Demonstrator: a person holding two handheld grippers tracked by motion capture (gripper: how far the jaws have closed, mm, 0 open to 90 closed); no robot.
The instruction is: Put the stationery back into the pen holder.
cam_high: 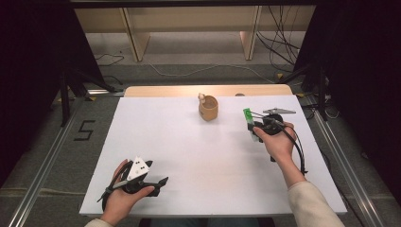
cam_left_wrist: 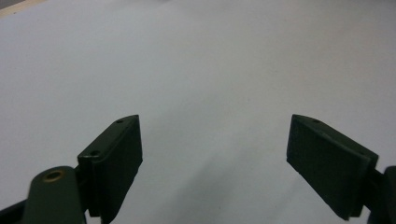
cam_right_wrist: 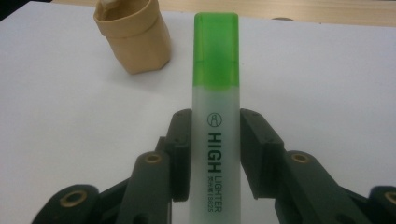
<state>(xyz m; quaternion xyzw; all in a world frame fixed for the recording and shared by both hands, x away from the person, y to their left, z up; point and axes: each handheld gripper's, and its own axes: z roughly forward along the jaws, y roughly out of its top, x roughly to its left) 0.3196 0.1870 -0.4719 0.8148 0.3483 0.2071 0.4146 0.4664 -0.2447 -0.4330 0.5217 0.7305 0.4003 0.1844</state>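
My right gripper (cam_right_wrist: 215,154) is shut on a highlighter (cam_right_wrist: 215,121) with a pale frosted body and a green cap, and the cap points away from me toward the far side of the table. From above, the highlighter (cam_high: 249,122) sticks out of the right gripper (cam_high: 259,131) at the table's right side. A tan wooden cup (cam_high: 208,108) stands at the far middle with a pale object in it; in the right gripper view the cup (cam_right_wrist: 133,37) is ahead and to the left. My left gripper (cam_high: 161,183) rests near the front left edge, open (cam_left_wrist: 215,154) over bare white table.
The white tabletop (cam_high: 189,156) has a strip of bare wood (cam_high: 208,90) along its far edge. Beyond it are wooden shelf legs and loose cables on the floor. Metal rails run along both sides of the table.
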